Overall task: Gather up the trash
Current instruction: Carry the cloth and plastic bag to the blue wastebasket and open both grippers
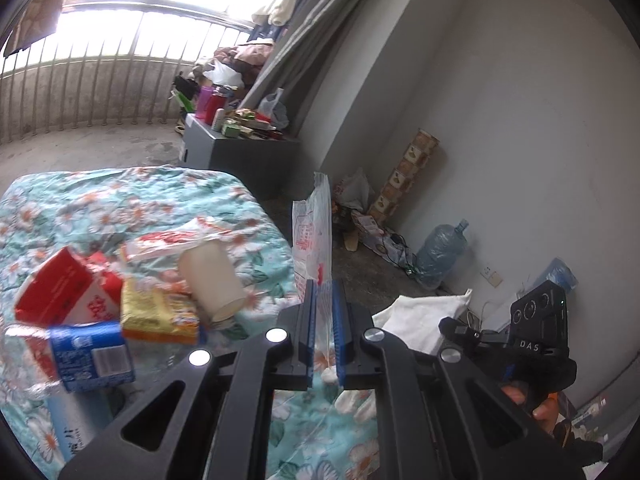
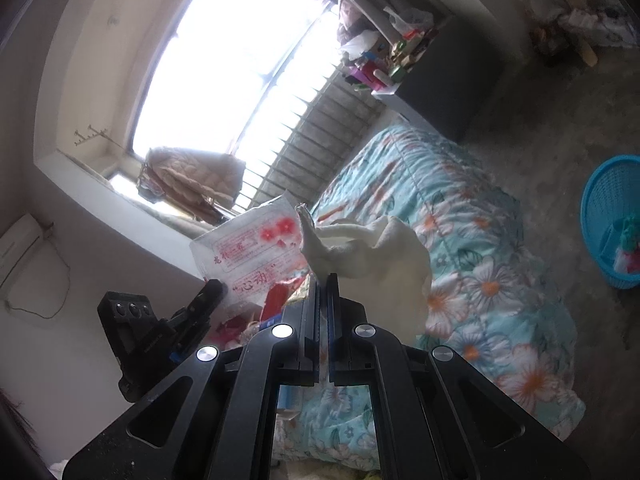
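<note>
My left gripper is shut on the edge of a clear plastic bag with red print, held up over the floral bed cover. Inside the bag lie a paper cup, a red and white carton, a yellow wrapper and a blue can. My right gripper is shut on a crumpled white tissue, held beside the bag. The right gripper also shows in the left wrist view, with the white tissue hanging from it.
A blue mesh basket stands on the floor right of the bed. A grey cabinet loaded with bottles and boxes stands by the balcony railing. A water jug, a tall carton and clutter lie along the wall.
</note>
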Demonstrator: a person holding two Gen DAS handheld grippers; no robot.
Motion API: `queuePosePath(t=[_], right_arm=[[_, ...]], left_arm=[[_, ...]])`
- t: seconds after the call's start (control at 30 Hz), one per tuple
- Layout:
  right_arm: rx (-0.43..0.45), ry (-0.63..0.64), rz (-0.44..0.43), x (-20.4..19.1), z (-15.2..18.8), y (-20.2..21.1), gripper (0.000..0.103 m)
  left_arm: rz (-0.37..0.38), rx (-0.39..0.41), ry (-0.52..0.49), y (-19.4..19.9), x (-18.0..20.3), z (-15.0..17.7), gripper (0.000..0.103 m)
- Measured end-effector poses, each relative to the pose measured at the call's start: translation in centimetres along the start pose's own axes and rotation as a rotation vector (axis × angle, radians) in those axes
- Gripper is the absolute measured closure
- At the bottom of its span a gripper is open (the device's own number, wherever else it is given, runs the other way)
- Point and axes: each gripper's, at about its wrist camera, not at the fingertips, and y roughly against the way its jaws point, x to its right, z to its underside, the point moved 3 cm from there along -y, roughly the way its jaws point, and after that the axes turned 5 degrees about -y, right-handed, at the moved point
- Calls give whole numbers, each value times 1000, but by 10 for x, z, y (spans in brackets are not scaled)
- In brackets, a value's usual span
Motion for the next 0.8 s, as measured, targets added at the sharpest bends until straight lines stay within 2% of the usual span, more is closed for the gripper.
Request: queuePosePath(t=[0.27, 0.37, 0.43, 0.57, 0.67, 0.8], right_arm=[[141, -5, 8, 19, -44, 46, 102], [204, -11, 47, 34, -62, 66, 102], [245, -12, 109, 47, -72, 78, 102], [307, -32, 269, 86, -93, 93, 102], [312, -85, 333, 126, -107, 90, 101], [298, -172, 407, 185, -119, 77, 101]], left_arm=[[73, -41, -90, -70, 57, -19, 96], [110, -70, -132, -107, 87, -22, 96], [125, -92, -169, -134, 105, -21, 96], [161, -195, -241, -204, 142, -4, 96], [164, -278, -271, -255, 157, 13, 96], [165, -428, -274, -332, 169, 38, 96]])
